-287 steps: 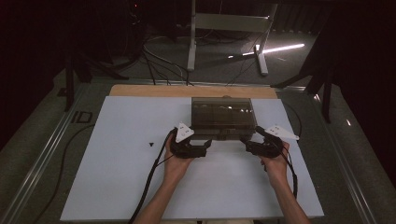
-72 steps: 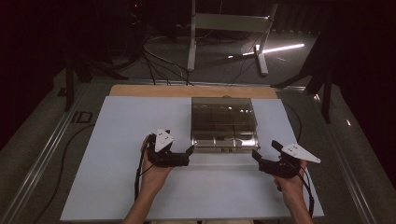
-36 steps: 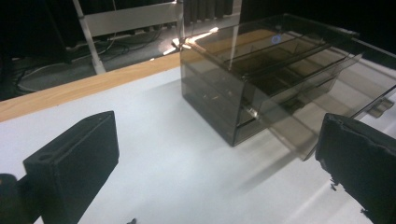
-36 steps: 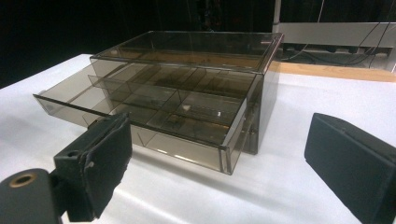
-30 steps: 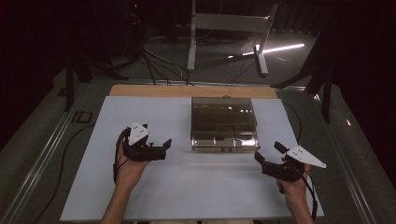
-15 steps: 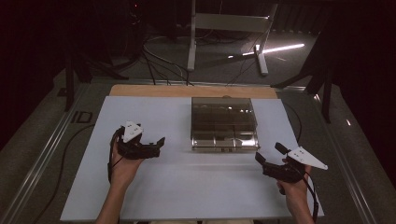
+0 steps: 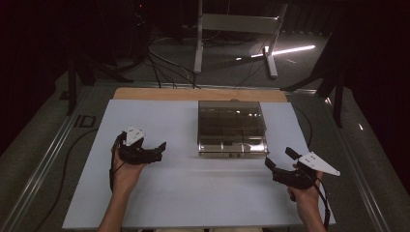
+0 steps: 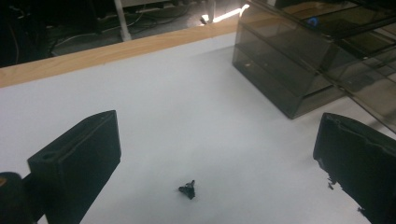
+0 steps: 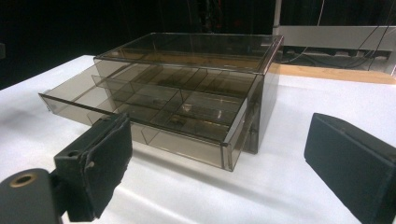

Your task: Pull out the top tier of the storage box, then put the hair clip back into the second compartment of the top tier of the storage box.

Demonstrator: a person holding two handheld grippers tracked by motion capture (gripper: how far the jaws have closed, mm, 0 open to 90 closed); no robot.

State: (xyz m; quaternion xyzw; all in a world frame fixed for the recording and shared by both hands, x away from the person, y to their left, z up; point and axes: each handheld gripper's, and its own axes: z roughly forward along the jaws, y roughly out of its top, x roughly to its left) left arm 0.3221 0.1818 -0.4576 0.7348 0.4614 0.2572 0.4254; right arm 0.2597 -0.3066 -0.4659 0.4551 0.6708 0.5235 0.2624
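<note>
While the smoky plastic drawer box (image 7: 231,127) sat at the back middle of the white surface (image 7: 193,193) with its drawer pulled out, the left hand-held gripper (image 7: 157,150) hung wide open and empty over a tiny black bit (image 8: 187,190). The right hand-held gripper (image 7: 270,168) was open and empty too. Picking up the bit seemed next: go straight down and pinch gently.

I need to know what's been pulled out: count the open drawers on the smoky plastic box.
1. The smoky clear plastic drawer box has its upper divided drawer pulled out toward the person; any drawers beneath look shut, though the tint obscures them.
</note>
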